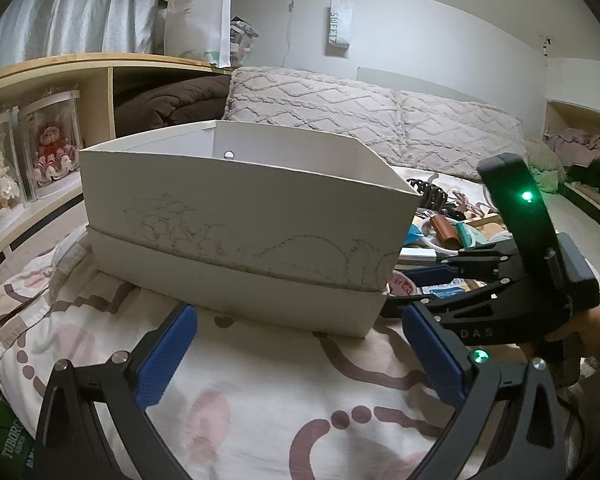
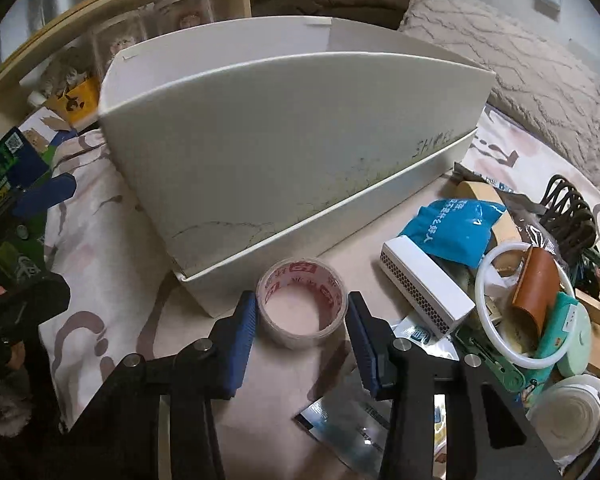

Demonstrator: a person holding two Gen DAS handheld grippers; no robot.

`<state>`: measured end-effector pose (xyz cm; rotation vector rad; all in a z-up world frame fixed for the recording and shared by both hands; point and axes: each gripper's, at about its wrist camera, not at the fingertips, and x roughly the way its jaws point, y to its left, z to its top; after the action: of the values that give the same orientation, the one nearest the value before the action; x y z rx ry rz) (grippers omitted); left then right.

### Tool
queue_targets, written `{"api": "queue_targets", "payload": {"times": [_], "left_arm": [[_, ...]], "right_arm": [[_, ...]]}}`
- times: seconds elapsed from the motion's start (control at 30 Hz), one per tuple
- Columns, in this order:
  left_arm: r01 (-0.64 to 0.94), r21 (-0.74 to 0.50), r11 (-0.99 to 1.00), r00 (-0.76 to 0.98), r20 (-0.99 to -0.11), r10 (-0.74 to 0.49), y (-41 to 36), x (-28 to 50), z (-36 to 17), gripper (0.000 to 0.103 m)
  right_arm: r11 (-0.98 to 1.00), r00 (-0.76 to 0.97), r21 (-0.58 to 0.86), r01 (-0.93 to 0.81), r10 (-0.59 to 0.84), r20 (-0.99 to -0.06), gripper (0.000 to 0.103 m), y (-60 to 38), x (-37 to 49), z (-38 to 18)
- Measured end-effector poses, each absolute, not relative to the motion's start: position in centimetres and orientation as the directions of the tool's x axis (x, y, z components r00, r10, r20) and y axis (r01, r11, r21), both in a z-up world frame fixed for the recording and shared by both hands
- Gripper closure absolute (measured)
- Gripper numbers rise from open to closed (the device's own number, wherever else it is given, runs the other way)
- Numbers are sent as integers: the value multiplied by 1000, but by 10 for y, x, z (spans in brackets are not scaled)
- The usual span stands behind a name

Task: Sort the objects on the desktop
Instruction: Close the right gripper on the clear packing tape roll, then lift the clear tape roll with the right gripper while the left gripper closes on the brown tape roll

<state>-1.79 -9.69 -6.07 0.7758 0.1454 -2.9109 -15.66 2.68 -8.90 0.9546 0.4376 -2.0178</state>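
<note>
A large white cardboard box (image 1: 240, 216) stands open on the patterned bedsheet; it also fills the upper right wrist view (image 2: 284, 152). My left gripper (image 1: 296, 344) is open and empty, just in front of the box. My right gripper (image 2: 302, 320) is open with its blue pads either side of a roll of clear tape (image 2: 302, 304) printed in red, which lies flat beside the box. Whether the pads touch the roll I cannot tell. The right gripper also shows in the left wrist view (image 1: 416, 274), low beside the box's right corner.
A pile of loose items lies right of the box: a white perforated box (image 2: 428, 288), a blue packet (image 2: 456, 228), a white ring (image 2: 520, 304), a brown leather piece (image 2: 534, 284), a black hair claw (image 2: 568, 208). Pillows (image 1: 360, 120) lie behind, shelves (image 1: 60, 80) at left.
</note>
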Motion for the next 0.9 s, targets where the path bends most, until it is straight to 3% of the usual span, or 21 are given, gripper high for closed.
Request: {"api": "queue_targets", "payload": {"times": [0.4, 0.67, 0.9], "left_arm": [[27, -123, -992, -842, -538, 44, -71, -24, -71, 0], [-113, -155, -981, -804, -566, 182, -30, -33, -74, 0], [-205, -101, -974, -772, -595, 224, 8, -52, -69, 0]], "right_arm": [[-681, -427, 88, 727, -548, -719, 58, 85, -124, -66], [-776, -490, 76, 626, -467, -736, 58, 156, -99, -64], [-840, -545, 89, 536, -425, -723, 58, 204, -87, -67]]}}
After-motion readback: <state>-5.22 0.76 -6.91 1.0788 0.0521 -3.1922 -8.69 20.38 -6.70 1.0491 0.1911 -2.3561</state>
